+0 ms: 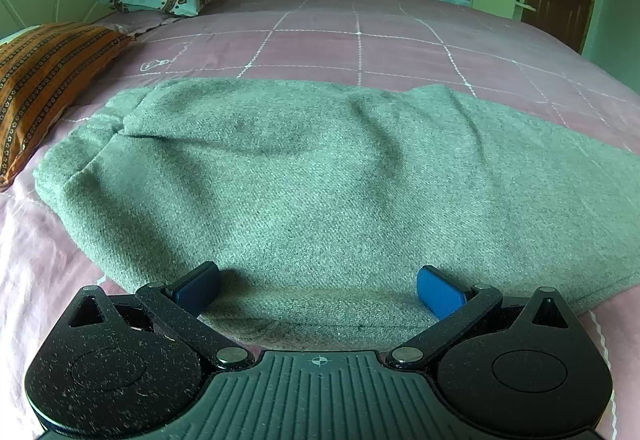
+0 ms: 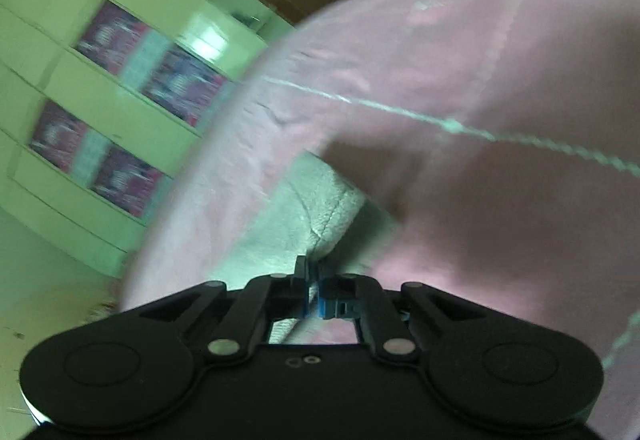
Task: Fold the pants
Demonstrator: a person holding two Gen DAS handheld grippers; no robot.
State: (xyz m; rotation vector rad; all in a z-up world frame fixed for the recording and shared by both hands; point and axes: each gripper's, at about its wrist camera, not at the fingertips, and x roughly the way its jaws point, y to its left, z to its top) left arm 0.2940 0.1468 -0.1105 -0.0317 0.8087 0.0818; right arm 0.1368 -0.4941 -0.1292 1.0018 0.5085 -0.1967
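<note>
The pink bed (image 1: pixel 360 40) stretched ahead of both my tools, and the grey-green pants (image 1: pixel 300 176) lay flat on it directly beyond my left gripper (image 1: pixel 318 292), whose jaws stood wide apart and empty over the near hem. I judged the cloth thick, soft and limp (woolly, likely to sag), best pinched at an edge or corner. My right gripper (image 2: pixel 314 294) was closed to a sliver on a pale fold of the pants just ahead of its tips.
</note>
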